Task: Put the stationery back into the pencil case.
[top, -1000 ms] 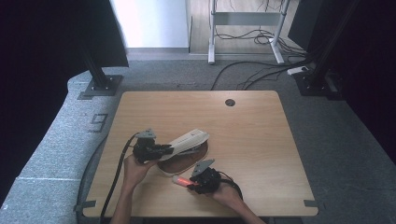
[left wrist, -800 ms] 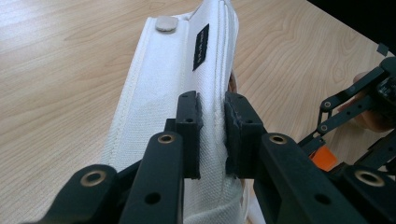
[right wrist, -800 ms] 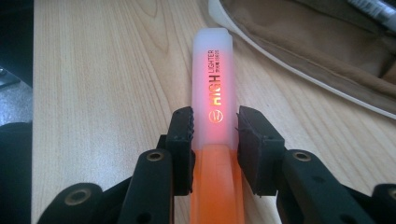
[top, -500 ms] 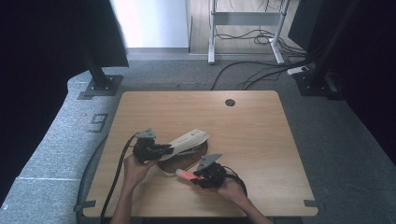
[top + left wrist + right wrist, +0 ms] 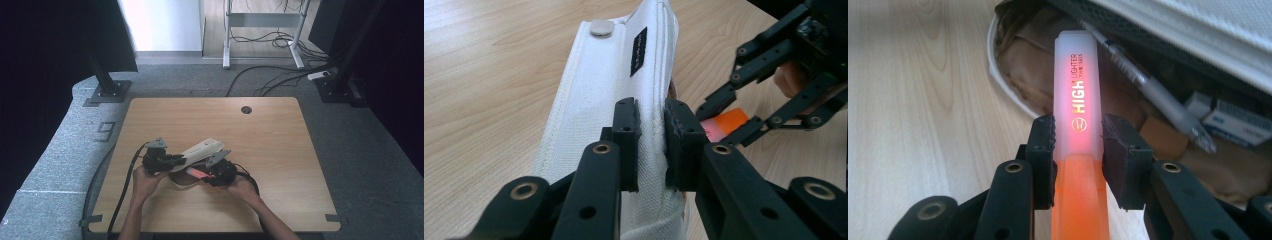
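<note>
- On the near-left part of the wooden tabletop [image 5: 280,150], your two hands work close together over a white pencil case [image 5: 202,149].
- Your left tool [image 5: 176,160] is clamped on the case's lifted white flap [image 5: 624,75]; in the left gripper view both pads pinch the fabric edge between them.
- Your right tool [image 5: 202,173] grips an orange highlighter [image 5: 1076,115] by its body, the pale translucent cap pointing away from you toward the case's open mouth.
- In the right gripper view, the highlighter's cap end sits over the tan lining [image 5: 1033,75] of the opened case, just beside a clear-barrelled pen [image 5: 1148,95] lying inside.
- A white and blue eraser [image 5: 1233,120] rests at the right of that view, deeper in the case, near the pen's tip.
- From the high view, the case lies slantwise between your tools, its far end pointing toward the tabletop's middle, with the left tool's cable [image 5: 125,190] trailing off the near edge.
</note>
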`<state>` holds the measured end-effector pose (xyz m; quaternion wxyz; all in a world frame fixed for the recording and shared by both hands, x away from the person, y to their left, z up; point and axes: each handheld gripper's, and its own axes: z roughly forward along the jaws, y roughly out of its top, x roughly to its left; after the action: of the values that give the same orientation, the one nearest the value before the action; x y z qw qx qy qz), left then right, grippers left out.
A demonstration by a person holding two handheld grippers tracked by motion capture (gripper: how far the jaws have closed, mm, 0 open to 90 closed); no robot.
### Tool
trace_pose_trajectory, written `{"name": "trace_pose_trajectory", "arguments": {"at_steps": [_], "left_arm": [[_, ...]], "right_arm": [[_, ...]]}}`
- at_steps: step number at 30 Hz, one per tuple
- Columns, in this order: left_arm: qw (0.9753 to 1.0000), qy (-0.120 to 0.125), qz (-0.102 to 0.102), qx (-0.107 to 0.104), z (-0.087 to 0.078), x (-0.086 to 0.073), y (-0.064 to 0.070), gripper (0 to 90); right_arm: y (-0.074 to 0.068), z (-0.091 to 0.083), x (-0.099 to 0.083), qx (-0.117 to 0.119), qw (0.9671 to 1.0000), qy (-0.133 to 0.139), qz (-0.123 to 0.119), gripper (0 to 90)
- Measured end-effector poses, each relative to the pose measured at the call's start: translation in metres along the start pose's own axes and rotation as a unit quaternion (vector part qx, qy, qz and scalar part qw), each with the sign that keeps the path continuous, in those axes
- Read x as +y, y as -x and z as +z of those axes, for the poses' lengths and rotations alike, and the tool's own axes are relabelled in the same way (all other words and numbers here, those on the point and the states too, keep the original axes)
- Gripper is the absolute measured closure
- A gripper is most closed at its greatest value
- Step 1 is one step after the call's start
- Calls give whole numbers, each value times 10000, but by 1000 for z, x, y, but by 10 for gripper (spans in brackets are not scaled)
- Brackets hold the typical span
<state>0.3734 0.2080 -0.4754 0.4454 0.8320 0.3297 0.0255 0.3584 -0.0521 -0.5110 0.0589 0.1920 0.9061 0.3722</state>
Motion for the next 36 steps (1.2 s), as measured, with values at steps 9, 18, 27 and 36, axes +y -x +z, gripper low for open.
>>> {"name": "trace_pose_trajectory", "arguments": {"at_steps": [9, 18, 27, 36], "left_arm": [[10000, -3, -6, -3, 0, 0, 0, 770], [10000, -25, 12, -2, 1, 0, 1, 770], [10000, -37, 9, -13, 1, 0, 0, 770], [10000, -54, 12, -13, 1, 0, 0, 770]], "right_arm": [[1, 20, 16, 104, 9997, -73, -228, 656], [-2, 41, 30, 203, 9988, -196, -403, 654], [-1, 37, 23, -107, 9994, -220, -257, 473], [1, 15, -2, -275, 9994, -224, 26, 508]]}}
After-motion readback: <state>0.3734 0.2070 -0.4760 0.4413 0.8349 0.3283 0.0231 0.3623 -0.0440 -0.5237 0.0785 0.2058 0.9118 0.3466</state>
